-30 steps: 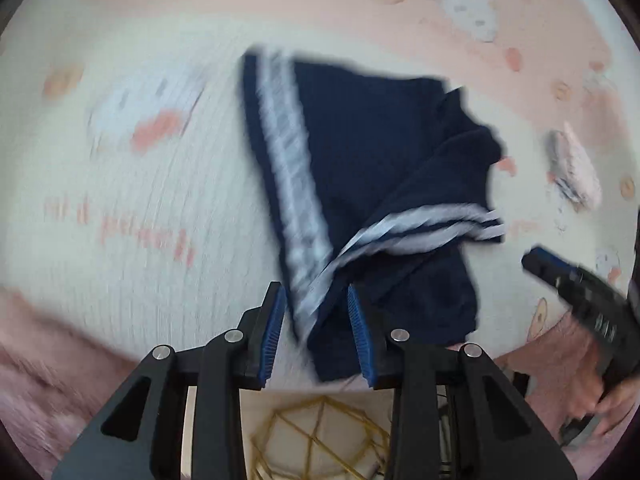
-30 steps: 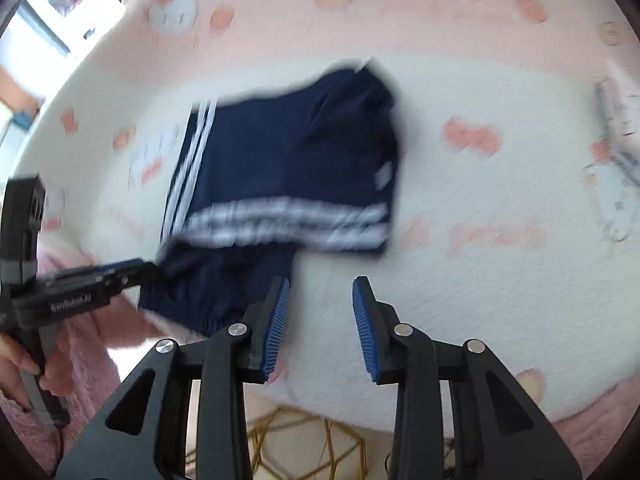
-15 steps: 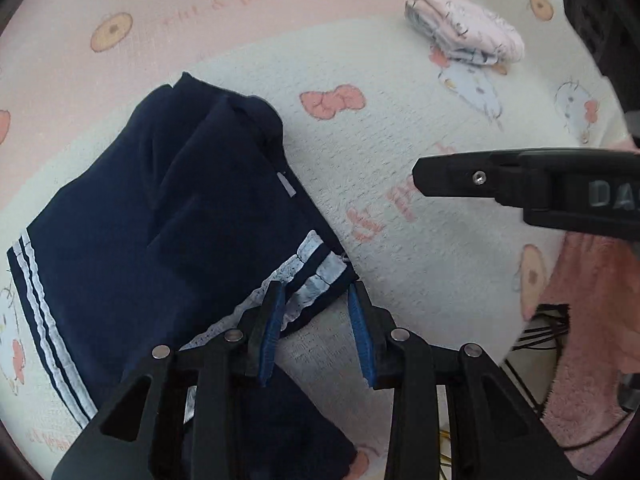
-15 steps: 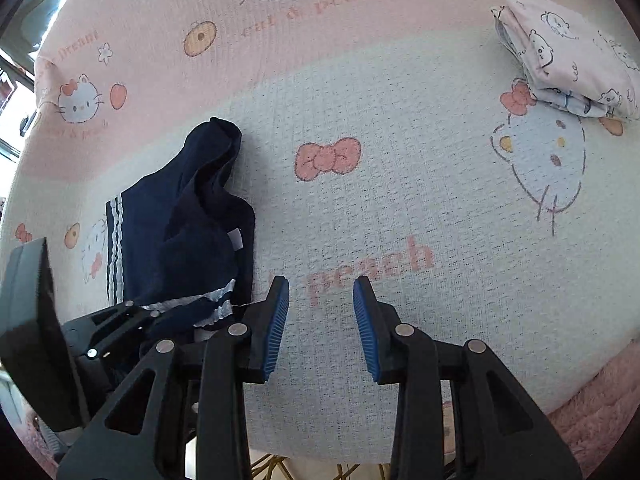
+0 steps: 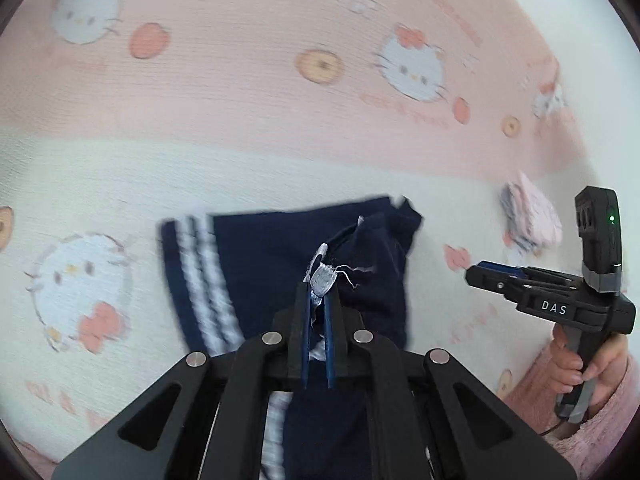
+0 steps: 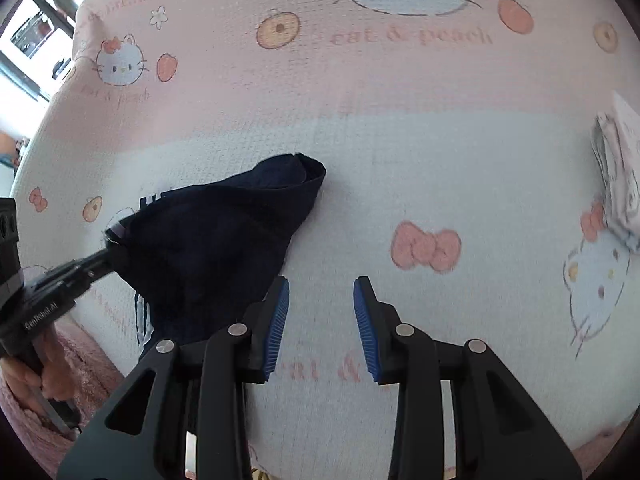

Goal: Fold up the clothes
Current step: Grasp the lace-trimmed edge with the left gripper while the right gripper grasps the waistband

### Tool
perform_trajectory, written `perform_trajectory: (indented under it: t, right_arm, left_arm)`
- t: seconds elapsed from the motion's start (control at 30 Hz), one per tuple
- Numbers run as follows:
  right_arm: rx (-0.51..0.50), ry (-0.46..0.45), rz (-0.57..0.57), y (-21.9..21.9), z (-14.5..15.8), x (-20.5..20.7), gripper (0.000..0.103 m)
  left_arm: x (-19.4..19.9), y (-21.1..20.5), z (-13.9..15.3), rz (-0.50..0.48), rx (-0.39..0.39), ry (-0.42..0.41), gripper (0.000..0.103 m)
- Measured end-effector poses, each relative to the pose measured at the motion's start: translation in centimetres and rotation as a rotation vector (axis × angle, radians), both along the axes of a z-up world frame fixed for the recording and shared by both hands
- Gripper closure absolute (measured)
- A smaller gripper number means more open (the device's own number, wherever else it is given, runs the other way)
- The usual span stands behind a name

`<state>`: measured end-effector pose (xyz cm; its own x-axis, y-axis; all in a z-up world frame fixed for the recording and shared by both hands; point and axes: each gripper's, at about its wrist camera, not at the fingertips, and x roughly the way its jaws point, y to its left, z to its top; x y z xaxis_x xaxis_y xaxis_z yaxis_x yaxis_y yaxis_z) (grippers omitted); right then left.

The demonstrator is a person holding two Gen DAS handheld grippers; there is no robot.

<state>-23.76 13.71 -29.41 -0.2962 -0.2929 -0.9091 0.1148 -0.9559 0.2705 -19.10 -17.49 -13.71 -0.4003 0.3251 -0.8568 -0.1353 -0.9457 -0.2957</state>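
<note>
Navy shorts [image 5: 276,256] with white side stripes lie on a pink-and-white cartoon-cat blanket [image 5: 240,92]. My left gripper [image 5: 319,296] is shut on the shorts' white-striped hem, lifting that corner off the blanket. From the right wrist view the shorts [image 6: 208,240] rise like a tent toward the left gripper [image 6: 108,254] at the left edge. My right gripper [image 6: 320,312] is open above the bare blanket [image 6: 440,160], just right of the shorts, with nothing between its fingers. It also shows in the left wrist view, the right gripper [image 5: 476,272], held by a hand at the far right.
A folded pale patterned garment [image 5: 528,220] lies on the blanket to the right, also seen as the folded garment [image 6: 620,176] at the right edge. A pink fuzzy sleeve [image 5: 592,420] and hand hold each tool. A window [image 6: 32,32] shows at top left.
My left gripper has shut on the striped hem and raised it, having stood open around it half a second ago. The right gripper stays open and has shifted over the blanket.
</note>
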Motion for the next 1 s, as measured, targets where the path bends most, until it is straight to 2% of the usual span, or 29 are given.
perform_trajectory:
  t: [0.17,0.27,0.4,0.53,0.63,0.7,0.77,0.8,0.9,0.97,1.0]
  right_arm:
    - [0.051,0.016,0.072,-2.9,-0.3,-3.4,0.069]
    - [0.047,0.007,0.076,-4.0,-1.2,-4.6,0.069]
    - [0.039,0.002,0.062,-4.6,-2.3,-5.9,0.069]
    - [0.011,0.054,0.122,-6.1,-1.8,-5.8,0.069]
    - [0.015,0.082,0.229,-8.9,-1.8,-5.4,0.069]
    - [0.050,0.083,0.273,-10.5,-2.5,-5.4,0.069]
    - [0.139,0.039,0.234,-10.5,-4.5,-6.2,0.070]
    - [0.122,0.021,0.198,-9.7,-5.1,-6.6,0.070]
    - [0.062,0.023,0.106,-7.1,-4.5,-7.2,0.069]
    - [0.052,0.028,0.082,-6.0,-3.8,-7.2,0.067]
    - [0.041,0.030,0.073,-5.5,-3.5,-7.2,0.067]
  left_arm:
    - [-1.7,-3.8,-1.6,0.050,-0.064,-0.047,0.097]
    - [-2.6,-5.9,-2.6,0.082,-0.096,-0.079,0.097]
    - [-3.0,-7.9,-4.5,0.128,-0.080,-0.125,0.097]
    - [-3.2,-7.3,-4.6,0.092,-0.057,-0.103,0.097]
    - [-3.4,-6.6,-4.4,0.057,-0.041,-0.079,0.097]
    - [-3.8,-6.1,-4.6,0.042,-0.044,-0.079,0.096]
    - [-4.4,-6.1,-5.2,0.051,-0.070,-0.104,0.096]
    - [-4.7,-6.1,-5.6,0.059,-0.087,-0.119,0.096]
    - [-5.0,-7.1,-6.6,0.128,-0.092,-0.175,0.094]
    - [-4.7,-8.2,-6.5,0.180,-0.047,-0.189,0.091]
    - [-4.6,-8.5,-6.4,0.189,-0.031,-0.188,0.085]
